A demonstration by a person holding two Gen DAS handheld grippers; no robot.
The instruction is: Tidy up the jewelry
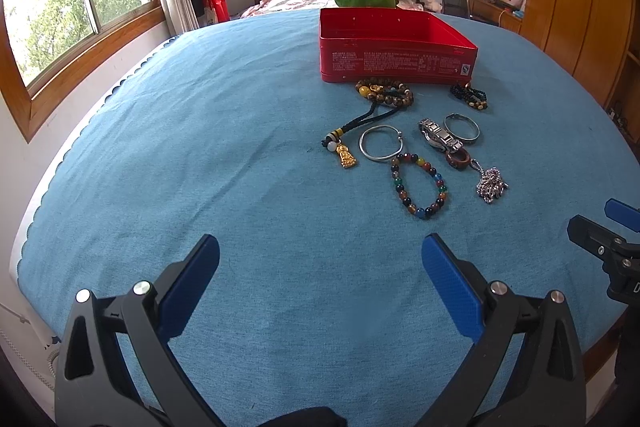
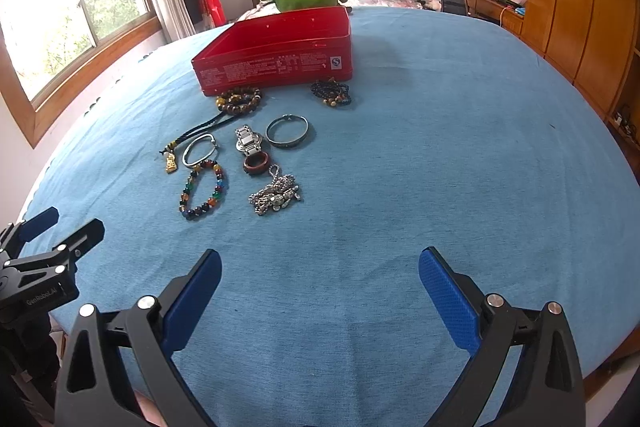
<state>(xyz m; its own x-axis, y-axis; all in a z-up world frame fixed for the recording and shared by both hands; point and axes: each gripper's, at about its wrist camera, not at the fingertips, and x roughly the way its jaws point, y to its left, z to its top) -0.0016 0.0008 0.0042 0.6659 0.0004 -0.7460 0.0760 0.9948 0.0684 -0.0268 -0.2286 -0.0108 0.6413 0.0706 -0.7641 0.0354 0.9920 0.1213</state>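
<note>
- Both my claws are spread wide with nothing in them: left claw (image 1: 320,251) and right claw (image 2: 320,263) hover over bare blue cloth (image 1: 200,147) near the front of the bench.
- The jewelry's all bunched ahead, just in front of the open red tin (image 1: 394,45).
- Brown bead bracelet (image 1: 386,95) and dark bead bracelet (image 1: 470,95) sit right up against the tin's front wall.
- Closer to me: gold pendant on a black cord (image 1: 346,155), silver bangle (image 1: 380,143), metal watch (image 1: 438,139), a second bangle (image 1: 462,127), a brown ring (image 1: 458,159).
- Nearest: colourful bead bracelet (image 1: 418,185) and a heap of silver chain (image 1: 492,183).
- Tin looks empty from what I can see.
</note>
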